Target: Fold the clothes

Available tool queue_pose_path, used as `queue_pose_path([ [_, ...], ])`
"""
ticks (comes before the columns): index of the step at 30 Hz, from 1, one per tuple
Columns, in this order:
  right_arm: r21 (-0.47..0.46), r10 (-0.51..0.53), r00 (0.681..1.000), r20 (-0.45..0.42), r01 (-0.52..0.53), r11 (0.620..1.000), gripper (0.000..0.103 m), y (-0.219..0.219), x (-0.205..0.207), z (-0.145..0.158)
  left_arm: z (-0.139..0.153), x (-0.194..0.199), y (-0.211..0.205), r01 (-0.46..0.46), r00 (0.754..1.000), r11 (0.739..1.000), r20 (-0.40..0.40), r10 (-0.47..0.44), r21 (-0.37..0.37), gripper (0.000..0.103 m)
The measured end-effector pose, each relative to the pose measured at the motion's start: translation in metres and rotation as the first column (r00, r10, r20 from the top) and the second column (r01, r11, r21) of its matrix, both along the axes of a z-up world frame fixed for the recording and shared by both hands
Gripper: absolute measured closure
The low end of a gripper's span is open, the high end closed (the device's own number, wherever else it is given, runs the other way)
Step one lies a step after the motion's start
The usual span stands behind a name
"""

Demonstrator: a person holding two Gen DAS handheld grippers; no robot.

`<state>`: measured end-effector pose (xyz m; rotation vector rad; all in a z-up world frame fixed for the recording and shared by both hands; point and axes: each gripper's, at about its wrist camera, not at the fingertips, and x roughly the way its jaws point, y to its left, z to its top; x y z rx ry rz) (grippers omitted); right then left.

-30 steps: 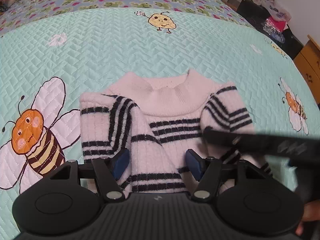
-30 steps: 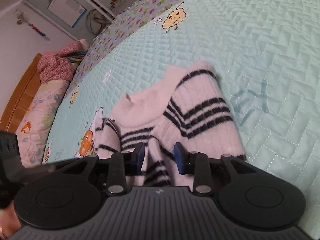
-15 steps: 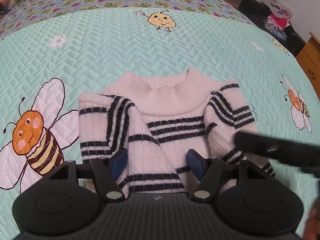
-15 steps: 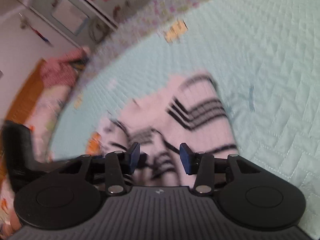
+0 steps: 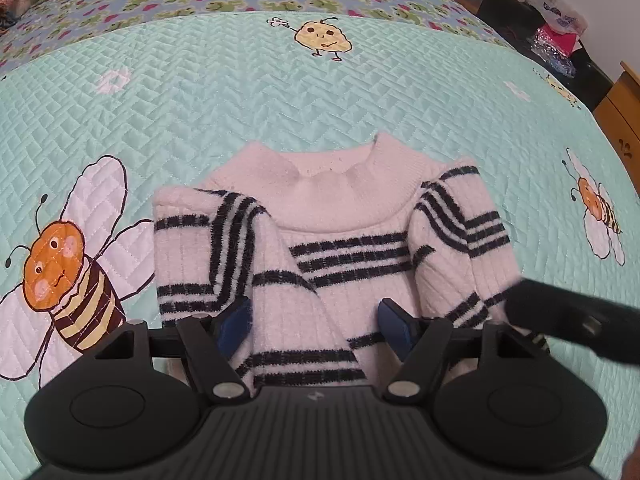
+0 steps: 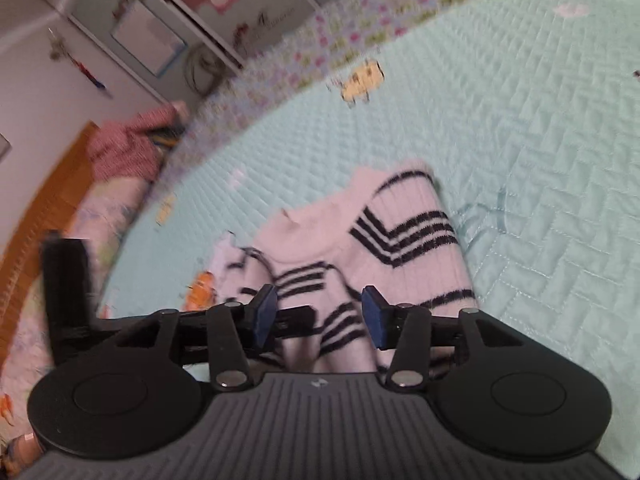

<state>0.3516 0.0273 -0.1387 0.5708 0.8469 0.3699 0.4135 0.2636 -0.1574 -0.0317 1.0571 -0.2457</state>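
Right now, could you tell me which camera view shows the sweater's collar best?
The left wrist view: the sweater lies square to it, with the pink collar sharp and whole at its far end. The right wrist view is motion-blurred and sees the collar obliquely from the side, partly merged with the folded sleeve.

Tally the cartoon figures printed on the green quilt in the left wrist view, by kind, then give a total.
Striped bees: 2, a large bee and a small bee
Yellow blob figure: 1
Total: 3

Mint quilted bed (image 5: 224,92) with pink striped sweater (image 5: 336,248) flat on it
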Motion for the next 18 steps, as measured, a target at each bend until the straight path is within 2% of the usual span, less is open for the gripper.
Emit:
queue_pose_path([
  [1, -0.027, -0.01, 1.0, -0.012, 0.01, 1.0, 0.05, 0.001, 0.001, -0.002, 0.0, 0.0, 0.0, 0.001, 1.0, 1.0, 0.0, -0.001, 0.001, 0.03],
  [4, -0.107, 0.03, 0.995, -0.097, -0.04, 0.993, 0.047, 0.009, 0.016, -0.036, 0.0, 0.0, -0.001, 0.002, 1.0, 1.0, 0.001, -0.002, 0.003, 0.03],
  [8, -0.082, 0.024, 0.997, -0.071, -0.03, 0.996, 0.045, 0.009, 0.018, -0.026, -0.001, 0.0, -0.002, 0.004, 1.0, 1.0, 0.001, -0.004, 0.007, 0.029],
  [12, -0.024, -0.035, 0.999, -0.038, 0.034, 0.999, 0.045, -0.005, -0.004, -0.008, 0.001, 0.001, 0.0, 0.007, 1.0, 1.0, -0.004, -0.007, 0.003, 0.029],
  [15, -0.017, -0.026, 0.999, -0.023, 0.025, 1.0, 0.045, -0.007, -0.026, 0.0, 0.003, 0.002, 0.002, -0.005, 1.0, 1.0, -0.01, 0.005, -0.011, 0.029],
  [18, -0.013, 0.016, 0.995, -0.095, -0.017, 1.0, 0.045, 0.004, -0.024, -0.023, 0.004, 0.001, -0.001, -0.004, 1.0, 1.0, -0.009, 0.004, 0.004, 0.029],
])
